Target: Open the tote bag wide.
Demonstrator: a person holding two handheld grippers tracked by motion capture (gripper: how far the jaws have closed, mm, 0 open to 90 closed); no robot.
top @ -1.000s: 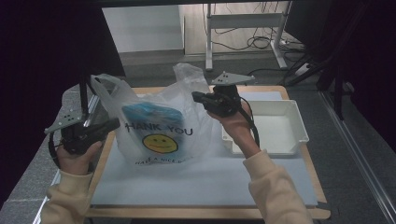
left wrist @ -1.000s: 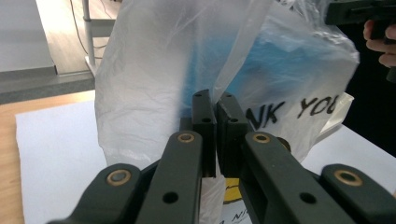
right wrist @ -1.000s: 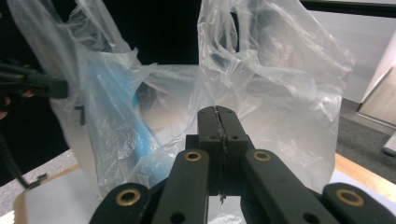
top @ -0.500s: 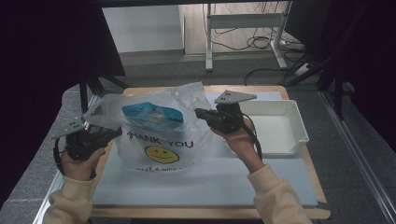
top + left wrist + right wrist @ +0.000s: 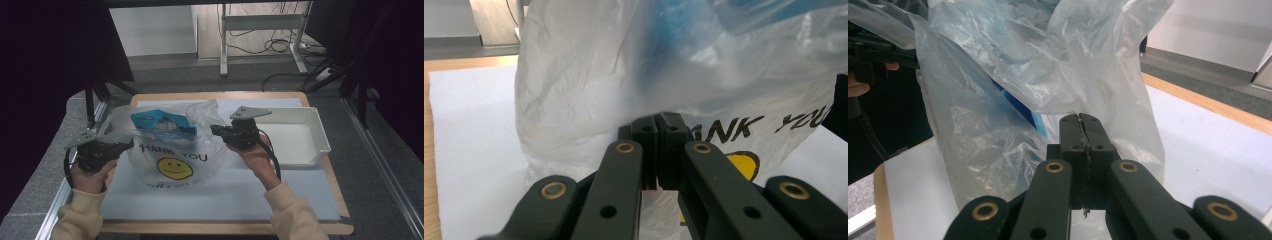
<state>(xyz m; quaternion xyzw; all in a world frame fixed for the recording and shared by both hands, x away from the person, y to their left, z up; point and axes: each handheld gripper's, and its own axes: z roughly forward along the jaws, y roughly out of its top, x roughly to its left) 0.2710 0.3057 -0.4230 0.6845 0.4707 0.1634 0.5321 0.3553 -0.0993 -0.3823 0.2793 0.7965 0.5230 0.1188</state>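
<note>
Both grippers [image 5: 125, 146] [image 5: 216, 130] clamp plastic bag [image 5: 172, 145] (blue pack [image 5: 162, 122] inside).

The bag [image 5: 172, 145] sits on the mat [image 5: 225, 195] at the table's [image 5: 320, 227] centre. The left gripper [image 5: 122, 146] is at its 9 o'clock, the right gripper [image 5: 216, 130] at its 3 o'clock, each touching it. A pack [image 5: 162, 122] lies inside. The tray [image 5: 300, 135] stands at 3 o'clock, beyond the right gripper.

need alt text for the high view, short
A person holds a clear plastic bag, printed THANK YOU with a yellow smiley, by its two sides, left hand-held gripper and right hand-held gripper both shut on it. A blue packet shows inside; a white tray sits at right.
</note>
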